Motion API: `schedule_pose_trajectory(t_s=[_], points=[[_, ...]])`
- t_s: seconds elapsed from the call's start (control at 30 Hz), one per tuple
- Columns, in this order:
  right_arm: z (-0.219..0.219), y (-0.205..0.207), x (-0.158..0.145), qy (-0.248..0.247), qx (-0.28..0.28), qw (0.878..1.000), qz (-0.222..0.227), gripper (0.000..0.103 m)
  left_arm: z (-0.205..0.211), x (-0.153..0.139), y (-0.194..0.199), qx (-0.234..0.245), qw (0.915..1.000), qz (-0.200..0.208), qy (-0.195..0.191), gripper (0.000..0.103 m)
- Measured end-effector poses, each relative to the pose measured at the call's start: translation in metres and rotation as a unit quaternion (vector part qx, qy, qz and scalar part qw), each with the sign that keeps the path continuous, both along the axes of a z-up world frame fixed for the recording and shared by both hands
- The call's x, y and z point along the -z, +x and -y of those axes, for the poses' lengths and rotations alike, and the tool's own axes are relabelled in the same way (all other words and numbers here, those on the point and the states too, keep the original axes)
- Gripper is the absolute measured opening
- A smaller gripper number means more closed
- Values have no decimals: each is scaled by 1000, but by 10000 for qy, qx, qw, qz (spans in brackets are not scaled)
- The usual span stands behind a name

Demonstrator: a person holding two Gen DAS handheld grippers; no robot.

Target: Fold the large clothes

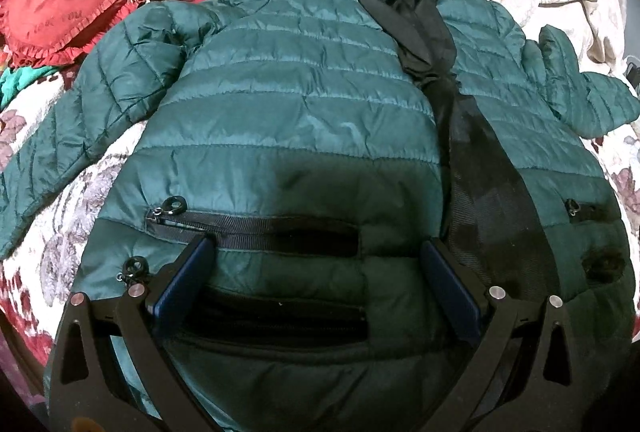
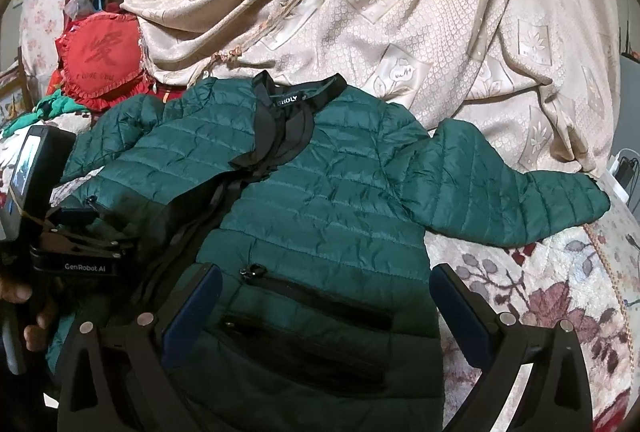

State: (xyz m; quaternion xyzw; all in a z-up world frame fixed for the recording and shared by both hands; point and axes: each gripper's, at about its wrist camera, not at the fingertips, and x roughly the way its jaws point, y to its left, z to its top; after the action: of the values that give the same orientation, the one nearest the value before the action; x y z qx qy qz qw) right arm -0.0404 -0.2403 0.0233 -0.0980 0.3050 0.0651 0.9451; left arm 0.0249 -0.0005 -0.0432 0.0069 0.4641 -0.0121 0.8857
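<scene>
Green quilted puffer jacket (image 1: pixel 288 103) lies front-up, spread flat ahead of both my grippers, sleeves out to either side. My left gripper (image 1: pixel 316 280) is spread wide over the hem by the zip pocket (image 1: pixel 256 228), holding nothing. My right gripper (image 2: pixel 328 312) is likewise wide open and empty over the other front panel. Shell looks slick, light, puffy; likely to slide. I'd pinch the hem edge or a cuff, through both layers.

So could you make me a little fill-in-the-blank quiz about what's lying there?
The quilted jacket is dark ___.
The ruffled heart-shaped cushion beyond it is ___.
Both grippers, left and right, have their jaws ___.
The jacket's collar is ___.

Missing words: green, red, open, black
</scene>
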Motion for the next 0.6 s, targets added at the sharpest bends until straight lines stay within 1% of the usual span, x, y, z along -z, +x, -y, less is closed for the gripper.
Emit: schedule_pose_trajectory(t_s=[0.07, 0.13, 0.2, 0.23, 0.3, 0.4, 0.43, 0.5, 0.6], points=[[3, -4, -6, 140, 161, 9998, 26, 103, 0, -5, -1, 26, 10000, 34, -64, 103], [9, -17, -15, 569, 309, 9978, 143, 103, -2, -16, -8, 100, 9996, 190, -185, 102], [10, -33, -19, 866, 575, 9944, 211, 103, -3, -30, -14, 22, 9993, 371, -100, 102], [9, -44, -19, 999, 750, 9920, 202, 103, -5, -41, -19, -20, 9984, 558, -20, 102], [6, -59, -15, 1362, 1010, 9855, 79, 103, -9, -55, -26, -32, 9969, 785, 22, 102], [-3, -73, -9, 2128, 966, 9721, -189, 103, -13, -79, -35, -118, 9924, 1201, 221, 102], [-9, -72, -11, 2163, 851, 9724, -221, 103, -13, -85, -36, -119, 9908, 1315, 300, 102], [-20, -66, -17, 1849, 715, 9800, -147, 103, -15, -90, -36, -98, 9891, 1427, 356, 102], [-20, -48, -28, 1611, 631, 9849, 25, 103, -16, -94, -26, -24, 9888, 1433, 427, 102]])
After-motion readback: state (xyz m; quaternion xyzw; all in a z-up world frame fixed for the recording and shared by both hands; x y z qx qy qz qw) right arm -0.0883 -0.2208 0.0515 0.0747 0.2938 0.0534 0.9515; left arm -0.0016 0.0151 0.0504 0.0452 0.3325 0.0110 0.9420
